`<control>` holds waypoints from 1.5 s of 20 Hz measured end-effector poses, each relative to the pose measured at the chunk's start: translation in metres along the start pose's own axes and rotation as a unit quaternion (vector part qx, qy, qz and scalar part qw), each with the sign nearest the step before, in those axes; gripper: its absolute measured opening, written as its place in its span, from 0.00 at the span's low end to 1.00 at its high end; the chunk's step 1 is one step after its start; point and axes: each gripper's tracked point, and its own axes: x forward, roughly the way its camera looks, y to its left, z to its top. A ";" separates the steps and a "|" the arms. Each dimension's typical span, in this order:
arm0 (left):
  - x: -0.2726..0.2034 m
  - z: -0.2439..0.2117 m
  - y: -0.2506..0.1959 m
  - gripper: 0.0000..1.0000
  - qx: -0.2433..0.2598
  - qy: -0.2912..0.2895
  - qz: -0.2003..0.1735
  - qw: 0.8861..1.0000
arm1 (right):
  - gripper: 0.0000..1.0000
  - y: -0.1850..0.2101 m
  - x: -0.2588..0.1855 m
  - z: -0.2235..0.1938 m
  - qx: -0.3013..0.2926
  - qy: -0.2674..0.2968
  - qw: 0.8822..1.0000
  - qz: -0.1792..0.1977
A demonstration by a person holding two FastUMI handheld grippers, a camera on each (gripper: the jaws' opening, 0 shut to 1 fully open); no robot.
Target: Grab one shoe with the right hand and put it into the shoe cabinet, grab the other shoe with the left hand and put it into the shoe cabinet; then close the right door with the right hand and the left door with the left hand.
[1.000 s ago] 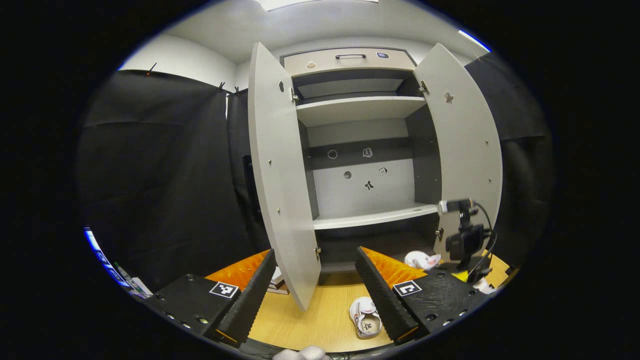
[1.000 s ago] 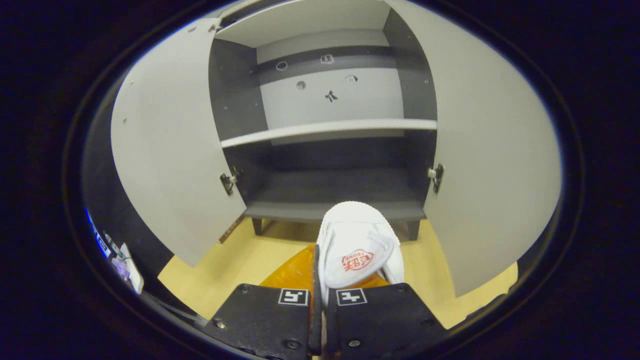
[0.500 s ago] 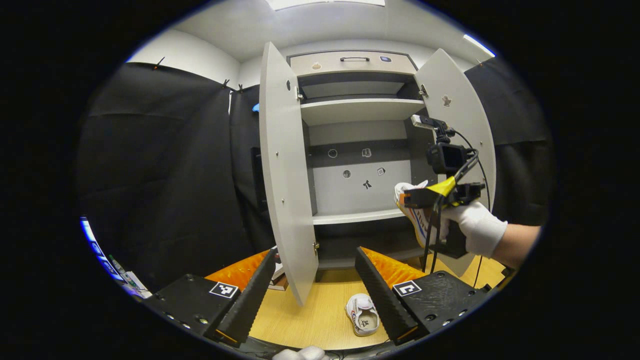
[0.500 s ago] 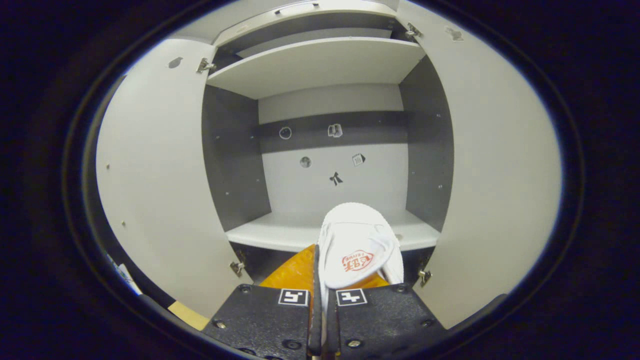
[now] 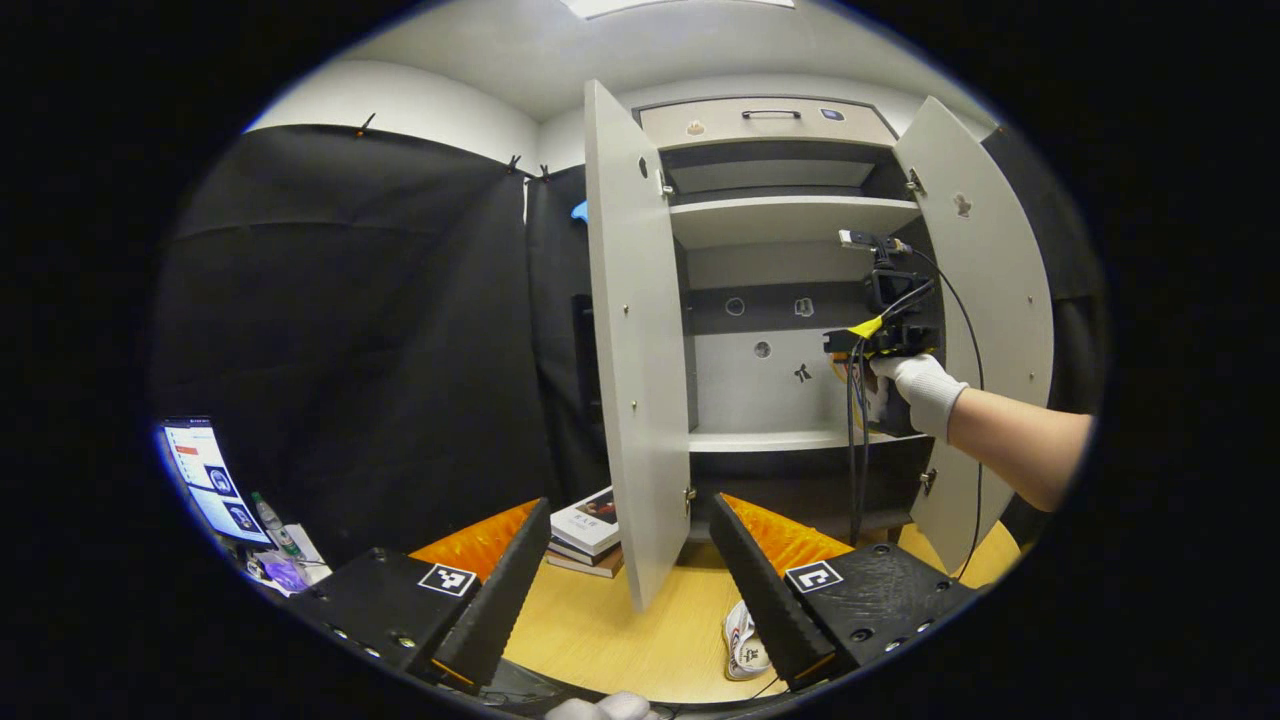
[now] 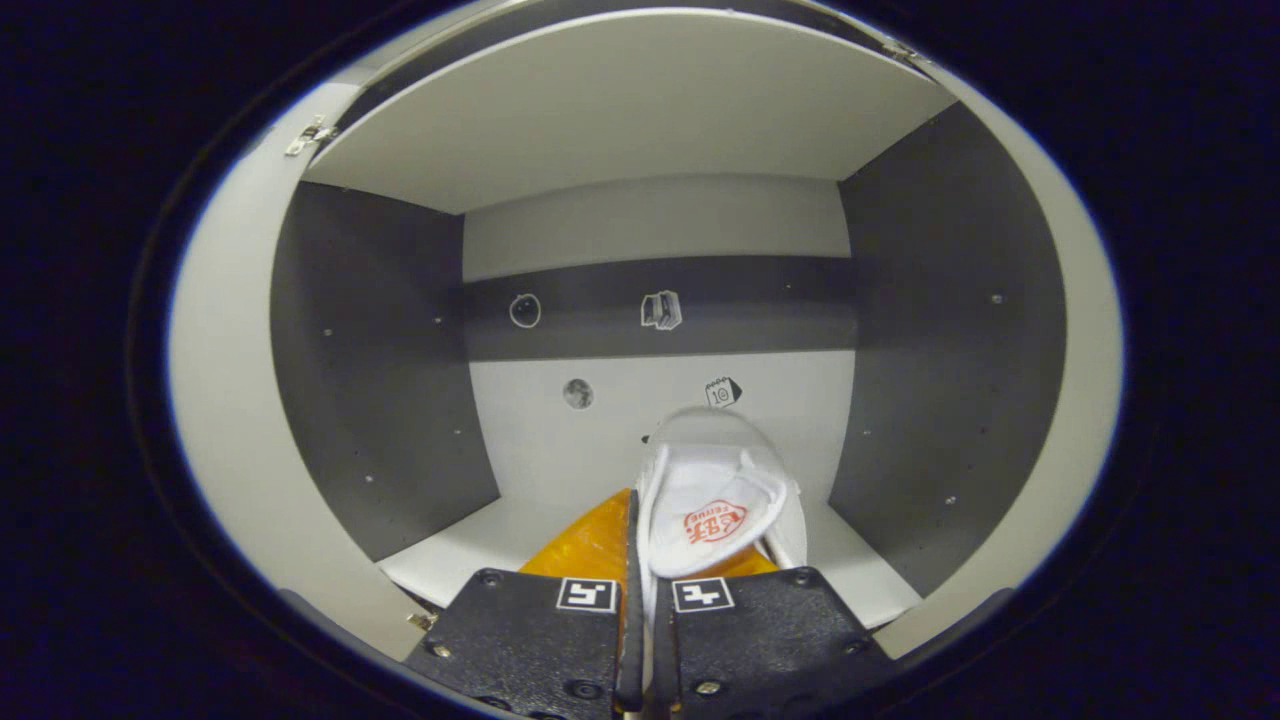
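While the right gripper (image 6: 640, 560), fingers closed, pinches the soft, light white canvas shoe (image 6: 715, 500) by its collar inside the grey two-door shoe cabinet (image 6: 650, 230), the left gripper (image 5: 630, 560) gapes empty before it.

Wooden floor (image 5: 620, 640) with 1 white shoe (image 5: 745, 640) and stacked books (image 5: 590, 530).

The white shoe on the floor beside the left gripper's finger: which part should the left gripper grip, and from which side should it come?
Probably the side wall of the collar at the heel. The white shoe lies on the wooden floor, opening upward, partly behind a finger of the open left gripper. Coming from above, one finger can enter the opening while the other stays outside. The right gripper seems to hold the other shoe similarly.
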 end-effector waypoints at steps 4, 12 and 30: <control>0.000 0.000 0.003 0.96 0.004 0.005 0.022 1.000 | 0.07 -0.004 0.031 -0.012 -0.009 0.033 0.999 -0.009; -0.001 -0.001 0.001 0.96 0.011 0.014 0.027 0.999 | 0.12 -0.017 0.039 -0.047 -0.010 0.138 0.990 -0.040; -0.010 0.007 0.013 0.96 0.012 -0.011 0.001 1.000 | 0.84 -0.002 -0.074 0.025 -0.023 0.015 1.000 -0.008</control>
